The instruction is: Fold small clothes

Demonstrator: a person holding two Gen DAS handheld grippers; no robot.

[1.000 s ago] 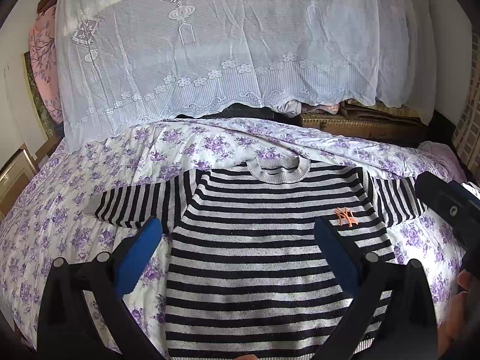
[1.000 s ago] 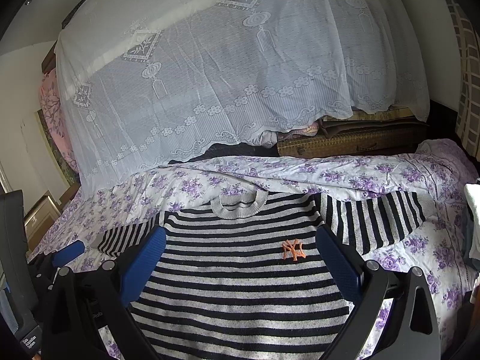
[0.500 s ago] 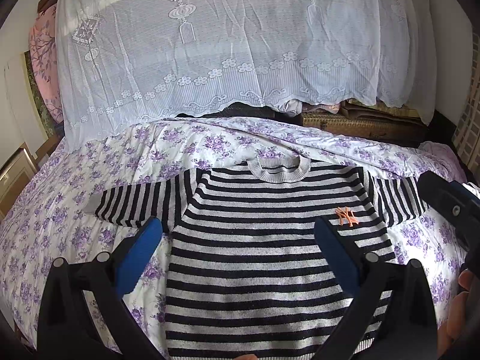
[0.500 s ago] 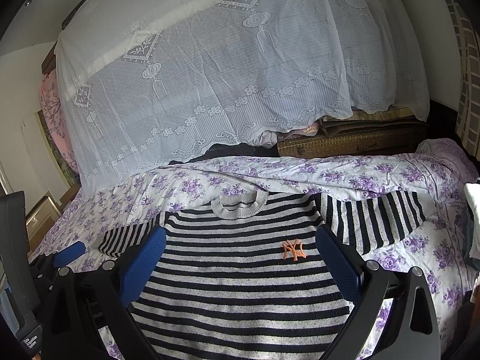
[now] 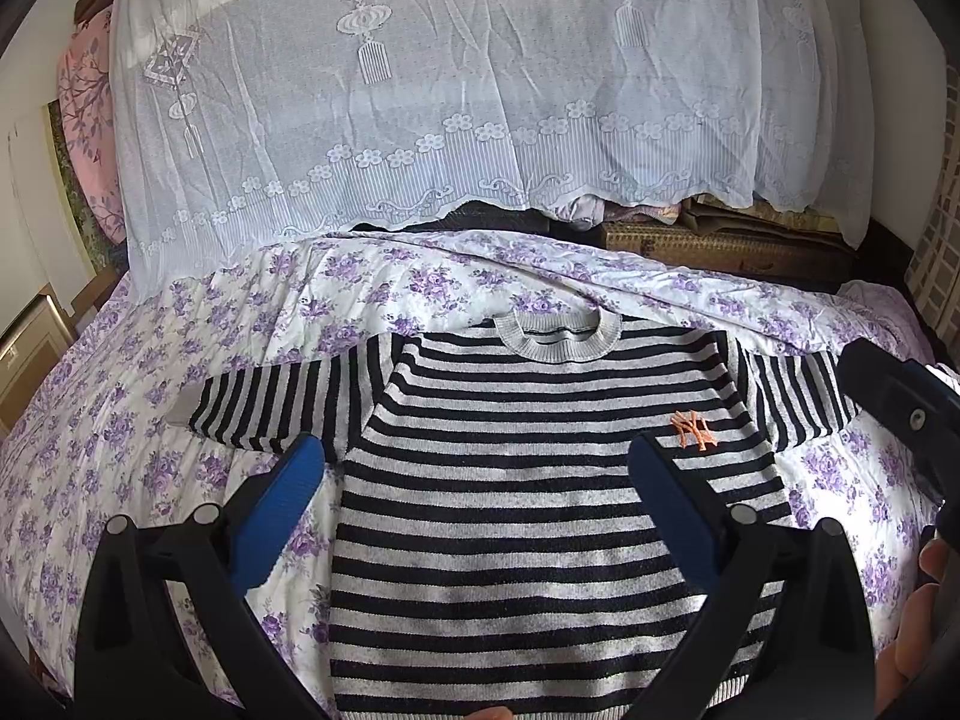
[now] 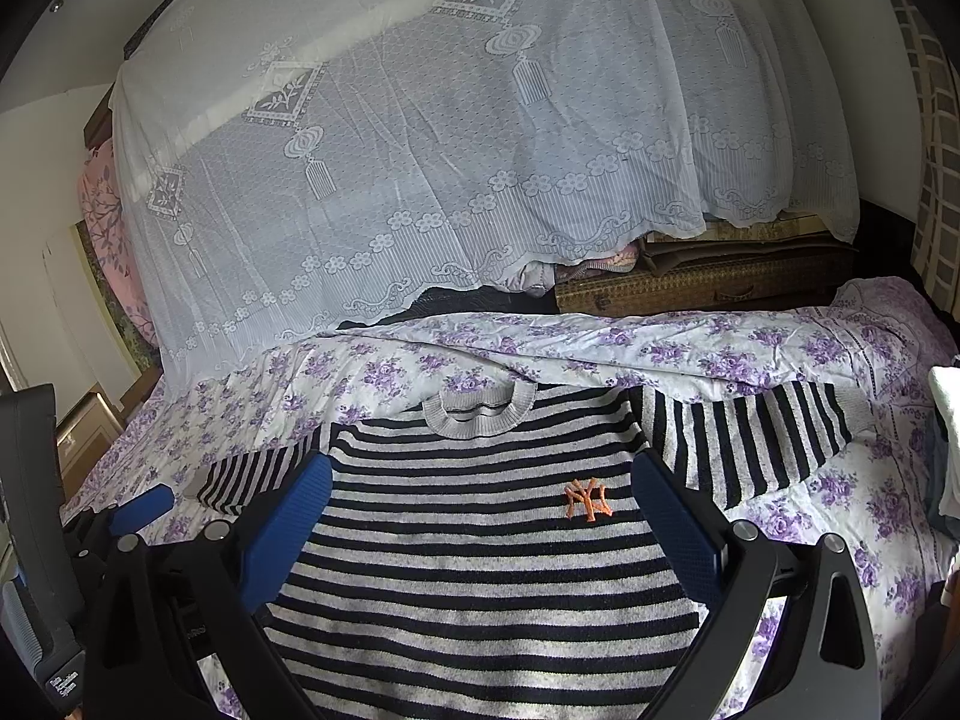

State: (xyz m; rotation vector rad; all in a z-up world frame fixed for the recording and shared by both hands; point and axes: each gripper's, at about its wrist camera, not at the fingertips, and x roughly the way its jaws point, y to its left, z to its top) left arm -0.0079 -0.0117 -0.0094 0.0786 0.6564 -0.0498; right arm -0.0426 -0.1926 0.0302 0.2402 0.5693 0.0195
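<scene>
Left wrist view. The left gripper (image 5: 477, 468) hangs above the bed with its blue-padded fingers (image 5: 279, 501) spread wide and nothing between them. Below lies the striped sweater (image 5: 516, 498), flat and face up on the floral bedsheet (image 5: 120, 444), grey collar (image 5: 558, 336) toward the far edge of the bed and hem at the near edge. One sleeve (image 5: 270, 402) stretches out toward the left edge of the bed; the other (image 5: 798, 396) runs toward the right edge and is partly cut off behind the right gripper (image 5: 900, 414), of which only a dark body shows at the frame's right side. An orange emblem (image 5: 693, 429) sits on the chest. A white lace cover (image 5: 420, 96) drapes over a pile beyond the far edge of the bed, with a woven case (image 5: 720, 246) showing under its hem.

Right wrist view. The right gripper (image 6: 480, 507) is likewise spread wide and empty, above the sweater (image 6: 480, 570). This view shows the right-edge sleeve (image 6: 750, 438) in full, down to its grey cuff, which the other view hides. The left-edge sleeve (image 6: 252, 474) appears foreshortened. The left gripper (image 6: 141, 507) shows at the frame's left, one blue tip visible above the bedsheet (image 6: 840, 504). The emblem (image 6: 588, 498), collar (image 6: 480, 411), lace cover (image 6: 450, 150) and case (image 6: 690, 285) are all seen again.
</scene>
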